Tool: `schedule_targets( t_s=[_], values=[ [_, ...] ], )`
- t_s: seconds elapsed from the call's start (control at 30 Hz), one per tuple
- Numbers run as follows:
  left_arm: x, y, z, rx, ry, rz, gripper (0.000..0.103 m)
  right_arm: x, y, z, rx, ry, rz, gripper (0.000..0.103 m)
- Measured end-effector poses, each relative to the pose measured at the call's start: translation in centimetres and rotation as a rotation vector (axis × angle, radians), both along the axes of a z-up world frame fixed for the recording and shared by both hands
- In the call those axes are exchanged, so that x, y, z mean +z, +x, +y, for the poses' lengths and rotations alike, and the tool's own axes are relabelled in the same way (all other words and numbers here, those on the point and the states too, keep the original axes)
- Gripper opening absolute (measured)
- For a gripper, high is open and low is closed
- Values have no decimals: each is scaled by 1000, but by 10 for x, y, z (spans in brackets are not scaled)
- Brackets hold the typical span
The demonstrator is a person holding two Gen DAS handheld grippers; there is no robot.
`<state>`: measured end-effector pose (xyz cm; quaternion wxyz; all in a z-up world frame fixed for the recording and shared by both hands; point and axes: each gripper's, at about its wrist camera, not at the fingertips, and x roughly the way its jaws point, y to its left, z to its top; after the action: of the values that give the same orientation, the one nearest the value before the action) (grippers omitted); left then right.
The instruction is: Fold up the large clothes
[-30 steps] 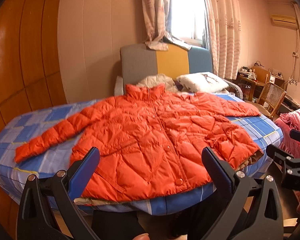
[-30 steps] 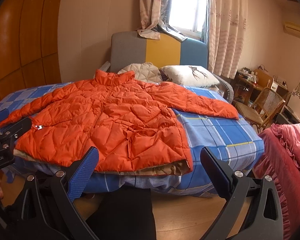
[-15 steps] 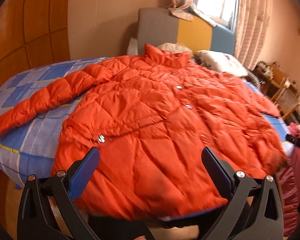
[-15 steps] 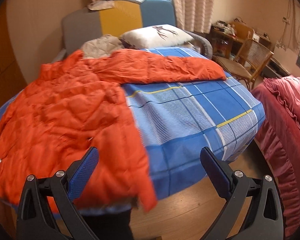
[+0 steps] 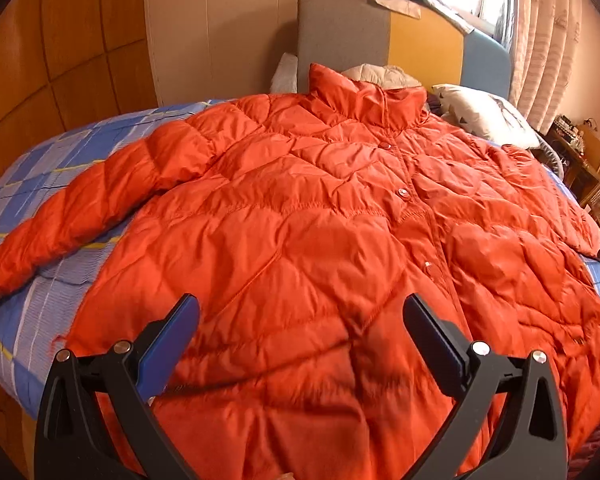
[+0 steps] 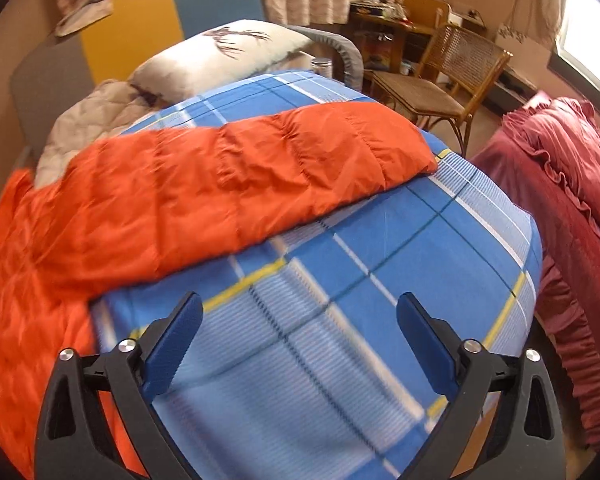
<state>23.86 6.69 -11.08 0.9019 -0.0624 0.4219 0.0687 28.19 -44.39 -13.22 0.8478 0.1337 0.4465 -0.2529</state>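
Orange jacket [image 5: 300, 240] lies spread — left jaws wide, right jaws closing on nothing.

The right gripper [image 6: 299, 312] hangs over the blue plaid bedsheet [image 6: 380, 280], its 2 blue-padded jaws wide and closing with nothing between them; the orange jacket [image 6: 100, 220] fills the 9 o'clock side, 1 sleeve [image 6: 300, 160] reaching toward 2 o'clock; a white pillow [image 6: 220, 56] lies at 11 o'clock; a wicker chair [image 6: 440, 76] stands at 1 o'clock; a red ruffled cover [image 6: 572, 208] drapes at 3 o'clock.
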Motion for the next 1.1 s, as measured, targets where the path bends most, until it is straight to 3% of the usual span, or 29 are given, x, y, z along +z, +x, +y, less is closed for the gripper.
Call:
schedule_targets(
  t_s=[0.37,0.5,0.8,1.03,1.1],
  values=[
    [-17,56,-11,3,3,46,101,-23,67,-60,-186,44,32,85],
    [-19,71,-15,0,15,48,101,-26,82,-63,-182,29,39,81],
    [-24,78,-20,-22,41,53,101,-37,100,-43,-89,-89,76,59],
    [-26,78,-21,-29,40,54,101,-34,109,-31,-32,-134,53,7],
    [-25,77,-21,-34,30,49,101,-25,110,-29,-28,-153,29,3]
  ],
)
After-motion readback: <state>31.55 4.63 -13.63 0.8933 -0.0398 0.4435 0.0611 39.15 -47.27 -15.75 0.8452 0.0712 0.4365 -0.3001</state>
